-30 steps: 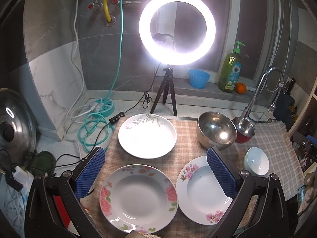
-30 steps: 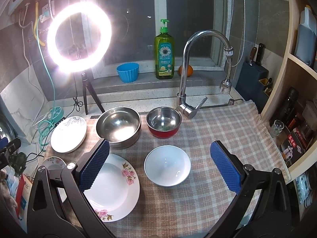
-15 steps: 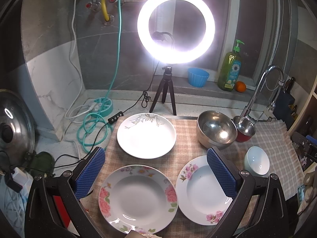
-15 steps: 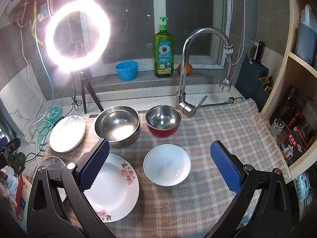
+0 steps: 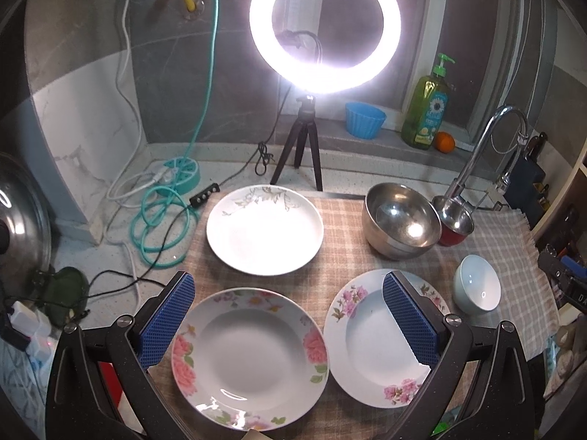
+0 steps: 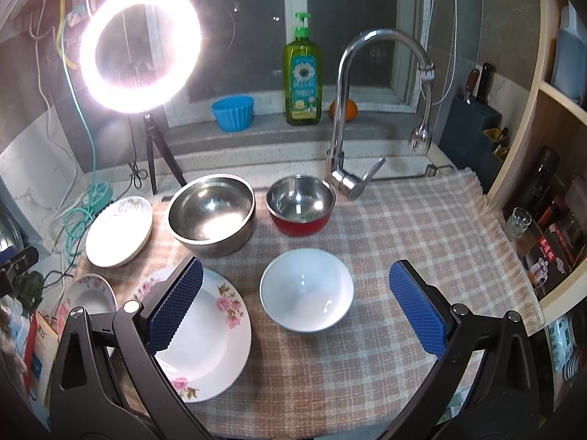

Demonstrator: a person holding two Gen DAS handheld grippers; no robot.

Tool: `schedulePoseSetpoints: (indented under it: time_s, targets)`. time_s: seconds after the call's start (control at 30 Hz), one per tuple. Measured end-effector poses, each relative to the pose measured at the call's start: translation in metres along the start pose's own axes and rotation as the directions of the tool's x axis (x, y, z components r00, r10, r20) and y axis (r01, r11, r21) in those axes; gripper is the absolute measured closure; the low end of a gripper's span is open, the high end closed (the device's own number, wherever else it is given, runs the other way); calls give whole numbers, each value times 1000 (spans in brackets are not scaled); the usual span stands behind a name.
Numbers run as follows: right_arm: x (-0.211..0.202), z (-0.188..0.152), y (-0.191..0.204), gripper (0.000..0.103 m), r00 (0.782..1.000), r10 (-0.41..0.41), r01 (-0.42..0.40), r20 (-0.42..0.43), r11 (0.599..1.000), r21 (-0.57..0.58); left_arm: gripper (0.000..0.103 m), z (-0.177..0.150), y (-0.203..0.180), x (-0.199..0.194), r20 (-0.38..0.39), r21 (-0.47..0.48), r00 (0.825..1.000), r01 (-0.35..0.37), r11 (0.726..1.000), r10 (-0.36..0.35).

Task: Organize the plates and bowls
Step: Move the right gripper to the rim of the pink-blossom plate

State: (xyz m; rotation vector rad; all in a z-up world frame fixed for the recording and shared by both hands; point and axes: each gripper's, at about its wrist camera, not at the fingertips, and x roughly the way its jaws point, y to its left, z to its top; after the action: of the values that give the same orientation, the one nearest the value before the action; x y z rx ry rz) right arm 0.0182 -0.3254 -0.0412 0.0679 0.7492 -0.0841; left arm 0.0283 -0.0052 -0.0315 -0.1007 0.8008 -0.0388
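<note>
Left gripper point(image 5: 290, 322) is held wide apart, empty, above the rose-rimmed plate point(image 5: 249, 359) — its rim should be taken squarely. Rightward, the right gripper point(image 6: 297, 308) is spread over the white bowl point(image 6: 306, 289) — nothing stacked yet.

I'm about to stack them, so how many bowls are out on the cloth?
3: large steel bowl at the back, red-sided steel bowl beside the faucet, white bowl in front. None visibly hidden.

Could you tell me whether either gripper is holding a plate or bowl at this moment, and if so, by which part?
Nothing is held. The left gripper and the right gripper are both open and empty.
</note>
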Motion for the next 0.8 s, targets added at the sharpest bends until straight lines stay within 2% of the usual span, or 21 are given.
schedulePoseSetpoints:
  time_s: [0.13,0.2,0.37,0.43,0.47,0.5,0.57,0.6,0.67,0.7,0.73,0.8]
  targets:
    - [9,-13,-8,0,998,28,-27,-52,999,25,3,-4,-2,14,-58,15,998,38,999,-37]
    - [14,-19,-13,0,996,42,-39,-75,998,43,13,-5,-3,21,-88,24,995,54,998,-51]
    - [22,-34,-19,0,988,88,-79,-127,994,78,25,-9,-7,41,-166,35,981,106,994,-98]
    - [27,-41,-20,4,982,112,-98,-153,991,94,30,-10,-12,48,-195,57,975,120,991,-107]
    - [30,-46,-20,10,977,129,-112,-171,988,104,32,-10,-14,52,-210,66,971,133,989,-117]
    - [34,-50,-21,16,971,145,-125,-191,985,116,35,-11,-15,56,-227,66,965,152,986,-133]
    - [42,-57,-21,21,956,181,-150,-233,978,146,41,-13,-17,66,-270,54,947,195,979,-174]
    - [46,-61,-21,27,947,200,-162,-252,973,163,47,-14,-20,72,-288,56,939,210,976,-185]
    - [53,-67,-21,33,931,232,-183,-283,964,191,51,-17,-24,81,-321,68,926,231,971,-198]
    - [56,-70,-19,37,924,246,-192,-293,961,199,57,-18,-25,86,-339,65,916,248,967,-212]
    - [60,-73,-18,39,915,261,-204,-307,957,207,63,-18,-26,91,-359,61,906,262,963,-224]
    - [66,-78,-15,41,900,292,-227,-324,948,223,65,-19,-29,101,-387,66,893,274,960,-229]
